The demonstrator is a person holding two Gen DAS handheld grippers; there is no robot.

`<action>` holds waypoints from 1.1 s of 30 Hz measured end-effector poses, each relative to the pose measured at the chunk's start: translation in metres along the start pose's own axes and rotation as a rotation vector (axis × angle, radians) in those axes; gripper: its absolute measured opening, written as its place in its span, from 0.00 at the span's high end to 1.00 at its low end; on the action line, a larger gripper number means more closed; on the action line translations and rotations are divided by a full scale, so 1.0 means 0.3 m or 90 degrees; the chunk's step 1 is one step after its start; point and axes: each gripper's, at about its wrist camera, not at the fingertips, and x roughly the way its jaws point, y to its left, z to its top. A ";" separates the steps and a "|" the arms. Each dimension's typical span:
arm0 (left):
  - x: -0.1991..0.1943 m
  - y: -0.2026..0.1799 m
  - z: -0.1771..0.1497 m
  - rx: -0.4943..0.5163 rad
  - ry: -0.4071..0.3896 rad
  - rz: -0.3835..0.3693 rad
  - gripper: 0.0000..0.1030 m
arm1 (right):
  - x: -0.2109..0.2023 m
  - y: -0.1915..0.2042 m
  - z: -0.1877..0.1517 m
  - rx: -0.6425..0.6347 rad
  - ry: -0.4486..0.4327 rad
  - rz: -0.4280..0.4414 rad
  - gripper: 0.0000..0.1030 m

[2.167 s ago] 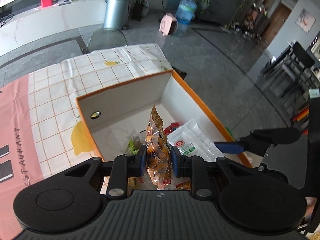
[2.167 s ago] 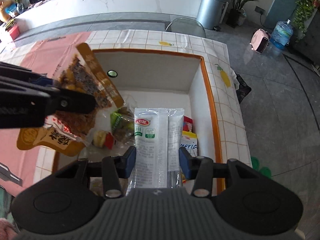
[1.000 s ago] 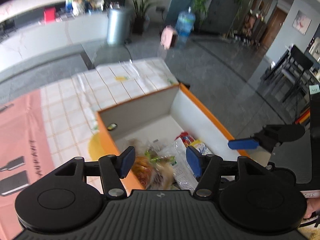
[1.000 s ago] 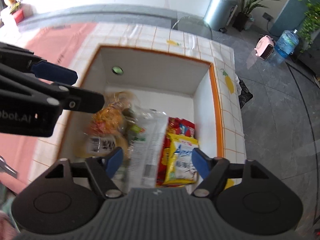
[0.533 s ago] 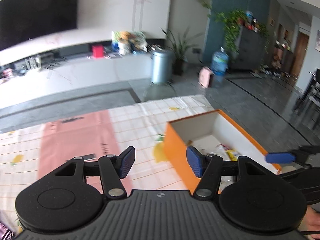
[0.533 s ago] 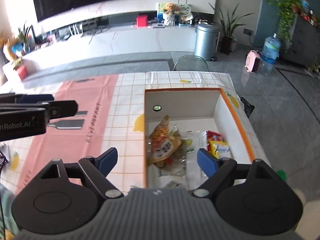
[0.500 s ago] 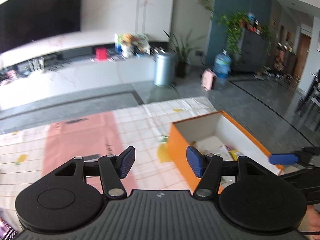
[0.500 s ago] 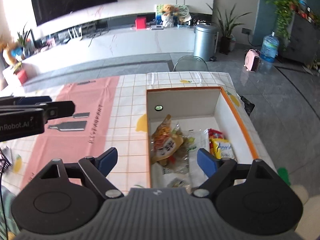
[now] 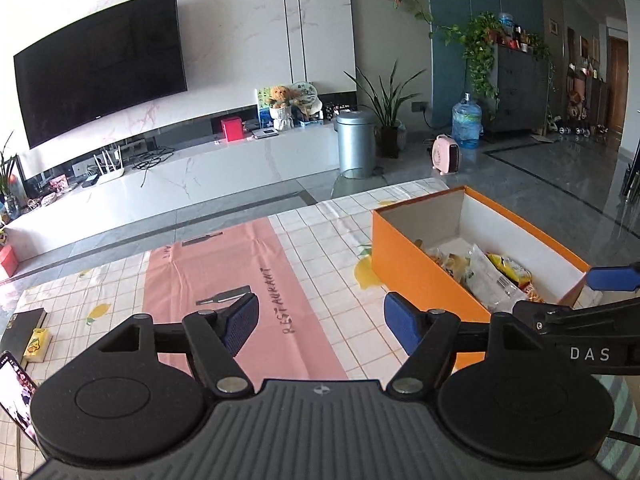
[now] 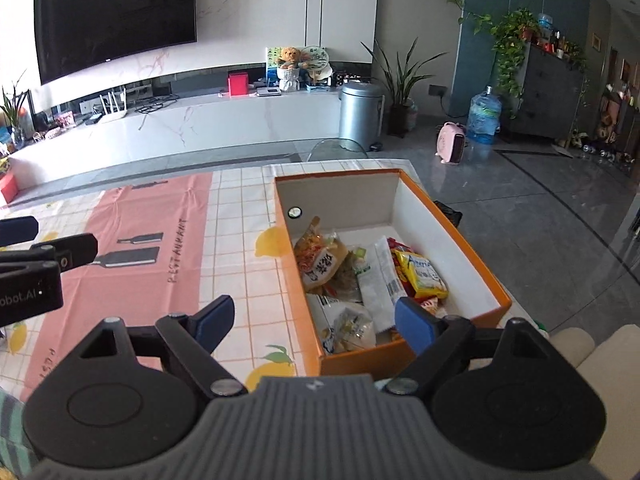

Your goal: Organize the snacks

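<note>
- Left gripper [image 9: 320, 318]: fingers spread wide, nothing between them, above the tablecloth [image 9: 248, 280].
- Right gripper [image 10: 312, 320]: fingers wide apart, empty.
- Snacks [image 10: 360, 276] lie in the box [image 10: 464, 248], just beyond the right gripper's right finger.

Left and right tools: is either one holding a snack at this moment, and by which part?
Nothing is held. The left tool and right tool are both open and empty; the snack packets lie inside the orange box.
</note>
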 end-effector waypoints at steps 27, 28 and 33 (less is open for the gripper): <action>-0.028 0.056 -0.102 -0.038 0.060 0.011 0.16 | 0.005 0.035 -0.048 -0.014 0.009 0.002 0.17; -0.029 0.057 -0.101 -0.037 0.060 0.010 0.16 | 0.005 0.035 -0.048 -0.014 0.009 0.002 0.17; -0.033 0.054 -0.099 -0.035 0.059 0.009 0.16 | 0.004 0.031 -0.047 -0.012 0.007 -0.001 0.17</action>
